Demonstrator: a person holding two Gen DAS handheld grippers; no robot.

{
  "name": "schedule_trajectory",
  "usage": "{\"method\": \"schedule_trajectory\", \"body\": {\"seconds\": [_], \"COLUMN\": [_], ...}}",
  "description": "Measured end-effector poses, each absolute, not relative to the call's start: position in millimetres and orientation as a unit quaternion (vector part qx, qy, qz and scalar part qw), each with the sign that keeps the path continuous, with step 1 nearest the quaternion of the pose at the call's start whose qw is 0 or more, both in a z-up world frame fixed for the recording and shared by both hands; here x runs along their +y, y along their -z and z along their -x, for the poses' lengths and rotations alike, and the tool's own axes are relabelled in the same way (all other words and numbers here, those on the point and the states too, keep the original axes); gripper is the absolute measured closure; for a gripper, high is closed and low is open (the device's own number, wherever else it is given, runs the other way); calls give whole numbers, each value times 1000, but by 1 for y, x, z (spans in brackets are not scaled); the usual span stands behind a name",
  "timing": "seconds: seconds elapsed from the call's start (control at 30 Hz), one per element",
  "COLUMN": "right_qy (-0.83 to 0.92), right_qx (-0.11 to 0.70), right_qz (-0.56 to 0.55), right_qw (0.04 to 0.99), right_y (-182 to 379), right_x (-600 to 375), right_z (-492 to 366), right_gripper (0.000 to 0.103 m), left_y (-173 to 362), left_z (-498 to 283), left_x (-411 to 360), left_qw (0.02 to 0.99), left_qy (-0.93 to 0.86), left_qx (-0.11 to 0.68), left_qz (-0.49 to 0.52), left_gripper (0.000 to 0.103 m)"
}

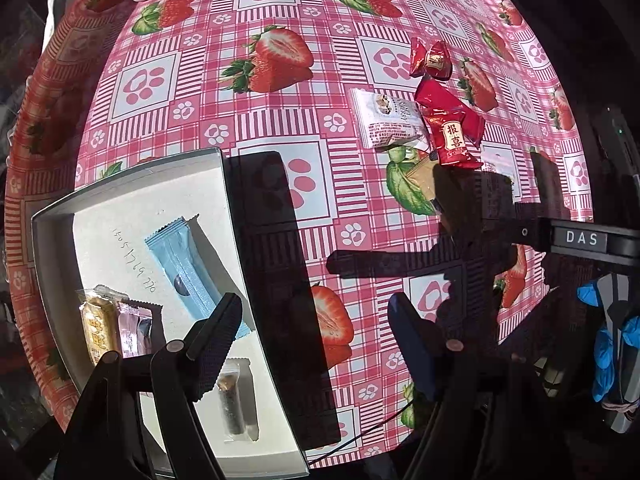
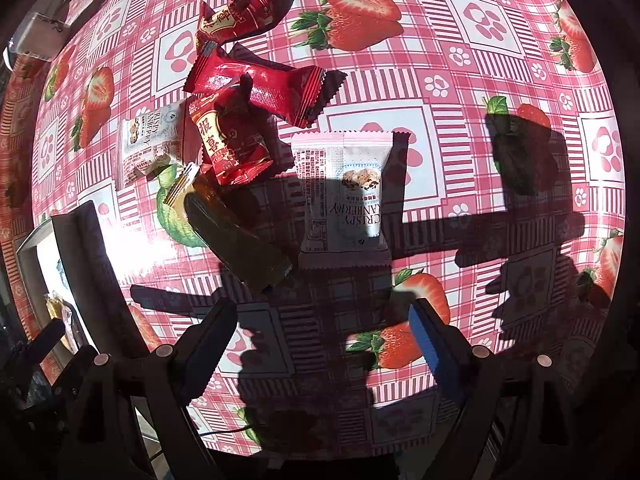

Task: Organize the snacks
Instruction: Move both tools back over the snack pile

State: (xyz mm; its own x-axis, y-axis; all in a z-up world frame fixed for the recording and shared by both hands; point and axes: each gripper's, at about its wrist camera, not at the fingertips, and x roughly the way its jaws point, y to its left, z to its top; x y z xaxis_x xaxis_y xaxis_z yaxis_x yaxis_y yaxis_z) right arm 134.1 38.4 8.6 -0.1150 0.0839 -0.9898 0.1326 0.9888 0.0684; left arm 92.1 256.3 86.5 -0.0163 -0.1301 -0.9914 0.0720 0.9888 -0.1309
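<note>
Your right hand-held gripper (image 2: 324,344) hung with jaws apart and empty just short of the white cranberry crisp packet (image 2: 344,192), which lay flat beside the red candies (image 2: 256,88); light, crinkly, slippery, best pinched across its narrow width.

"CRISPY CRANBERRY" on white packet (image 2: 344,192) mid-tablecloth, "报喜" on red candy wrapper (image 2: 228,148) toward far-left edge, "DAS" label (image 1: 582,238) on right gripper's body, handwritten digits in white box (image 1: 132,248), unclear.
</note>
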Motion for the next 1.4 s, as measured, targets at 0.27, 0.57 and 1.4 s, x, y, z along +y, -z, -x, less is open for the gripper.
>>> {"method": "schedule_trajectory", "body": {"seconds": [0.27, 0.57, 1.4], "right_qy": [12, -11, 6], "right_qx": [725, 715, 737], "right_qz": [-82, 3, -52], "right_qw": [684, 699, 674], "right_y": [-2, 6, 47], "right_x": [34, 31, 2], "right_z": [-189, -238, -168], "right_gripper": [14, 14, 14], "left_y": [-75, -44, -21], "left_z": [-141, -158, -210], "left_x": [239, 181, 178], "left_qw": [703, 722, 718], "left_qy": [49, 76, 119], "left_qx": [709, 661, 675], "left_qz": [22, -189, -123], "left_gripper": [25, 25, 47]}}
